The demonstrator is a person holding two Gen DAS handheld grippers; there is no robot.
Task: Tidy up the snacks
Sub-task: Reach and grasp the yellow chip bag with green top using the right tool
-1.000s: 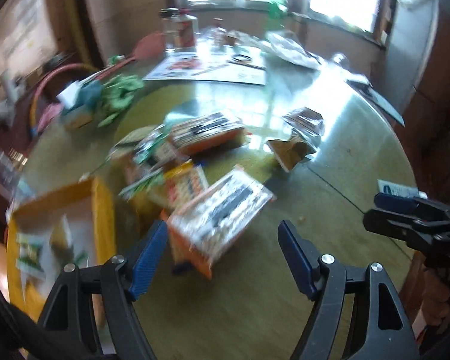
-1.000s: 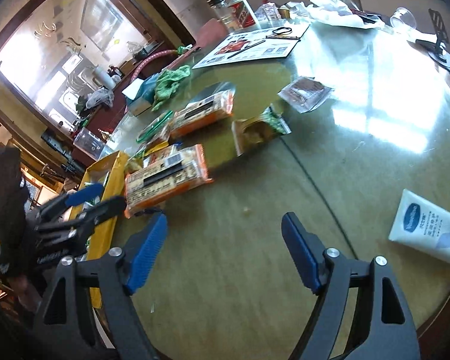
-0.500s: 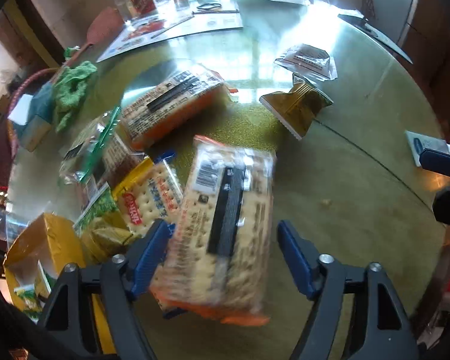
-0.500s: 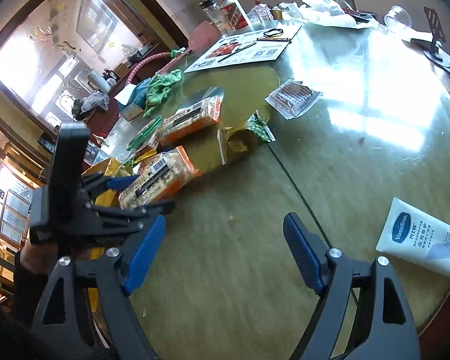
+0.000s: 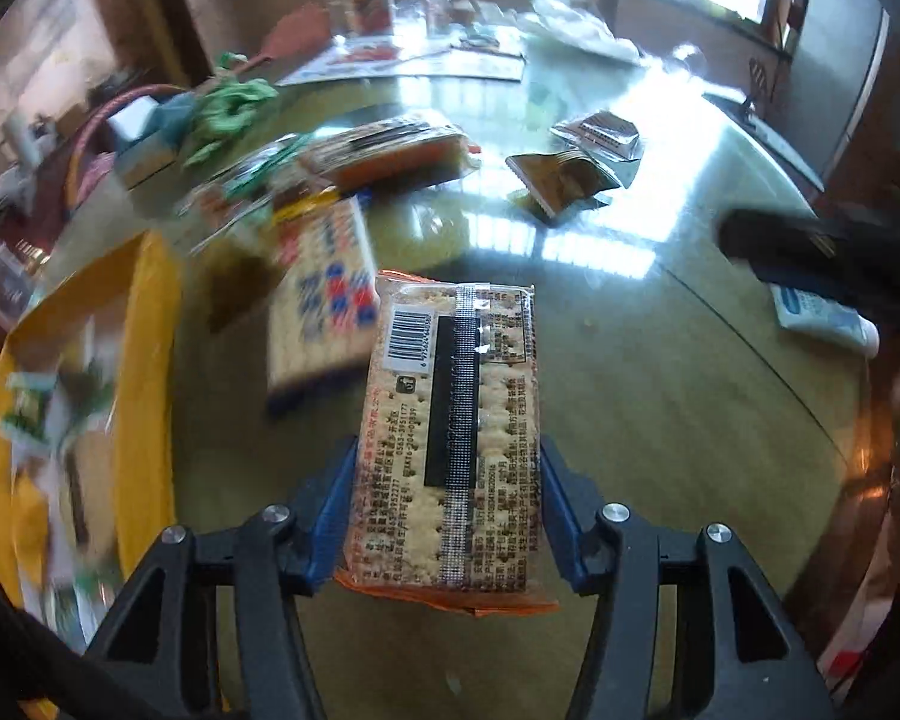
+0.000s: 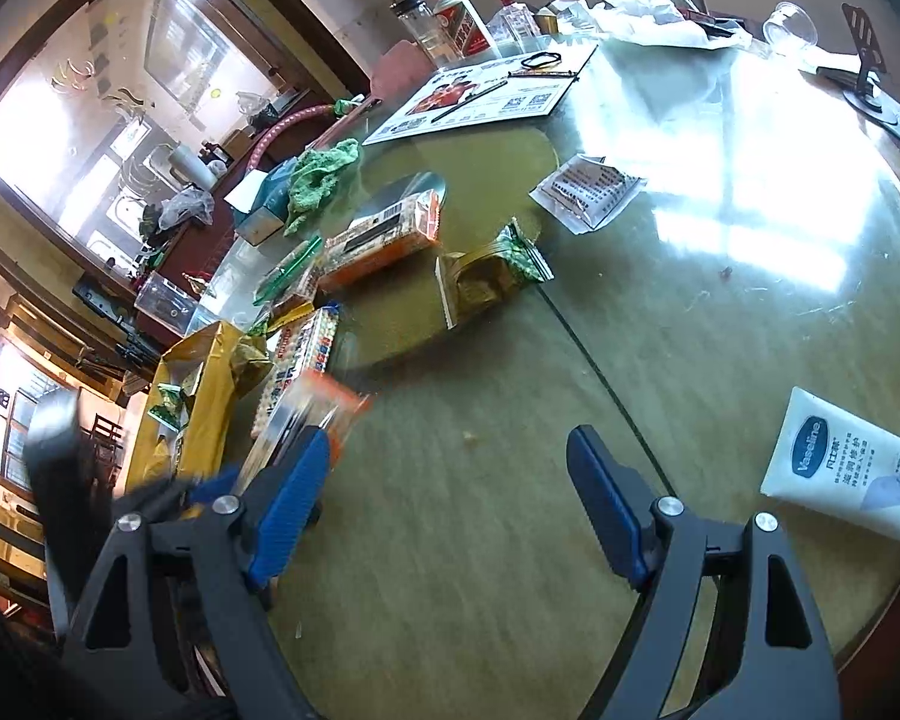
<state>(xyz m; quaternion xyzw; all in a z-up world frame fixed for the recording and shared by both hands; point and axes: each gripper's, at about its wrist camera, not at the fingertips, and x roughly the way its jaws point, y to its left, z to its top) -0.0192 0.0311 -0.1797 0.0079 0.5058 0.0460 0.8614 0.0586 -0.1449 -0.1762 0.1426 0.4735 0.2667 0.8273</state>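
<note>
An orange-edged cracker pack [image 5: 450,420] with a barcode and a black stripe sits lengthwise between the blue pads of my left gripper [image 5: 444,516]. The jaws are closing and both pads touch its long sides. In the right wrist view the same pack [image 6: 312,414] shows blurred and tilted at the left. The yellow box [image 5: 150,360] with small green packets inside stands just to the left. My right gripper [image 6: 450,510] hangs open over bare table with nothing between its fingers.
More snacks lie beyond: a red-and-blue cracker pack [image 5: 324,312], another orange pack [image 5: 390,150], a gold packet [image 5: 561,180] and a silver one [image 5: 597,132]. A white lotion tube [image 6: 840,468] lies near the right edge. A green cloth [image 6: 321,180], bottles [image 6: 450,24] and papers sit further back.
My left gripper dropped over the striped cracker pack and its jaws narrowed until the pads met its sides; the pack now tilts up from the table. My right gripper stayed put.
</note>
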